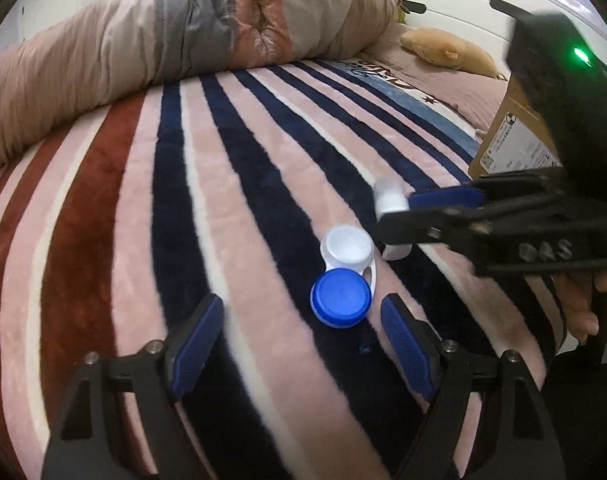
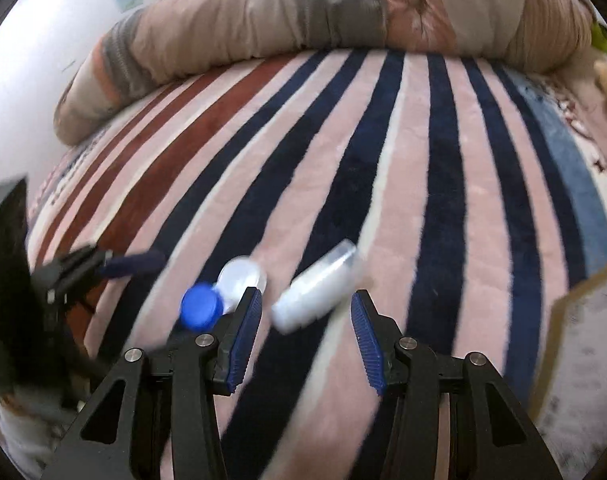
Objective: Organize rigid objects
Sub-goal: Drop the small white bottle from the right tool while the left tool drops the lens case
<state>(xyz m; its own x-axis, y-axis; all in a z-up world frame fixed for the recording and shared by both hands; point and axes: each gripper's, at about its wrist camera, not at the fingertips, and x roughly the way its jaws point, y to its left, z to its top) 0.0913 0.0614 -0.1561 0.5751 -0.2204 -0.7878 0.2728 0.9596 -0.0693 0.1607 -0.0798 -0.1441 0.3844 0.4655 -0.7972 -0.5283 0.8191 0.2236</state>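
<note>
A contact lens case with a blue cap [image 1: 340, 298] and a white cap [image 1: 347, 248] lies on the striped blanket [image 1: 207, 208]. A small white bottle [image 1: 389, 200] lies on its side just beyond it. My left gripper [image 1: 301, 320] is open and empty, with the case just ahead between its fingers. My right gripper [image 2: 305, 312] is open around the near end of the white bottle [image 2: 317, 286], not closed on it. It also shows in the left wrist view [image 1: 395, 222], reaching in from the right. The case [image 2: 201, 306] lies left of the right gripper's left finger.
A rolled quilt [image 1: 151, 40] lies along the back of the bed. A cardboard box [image 1: 515, 140] stands at the right, also in the right wrist view [image 2: 583, 340]. A tan plush toy [image 1: 451, 50] lies at the far right.
</note>
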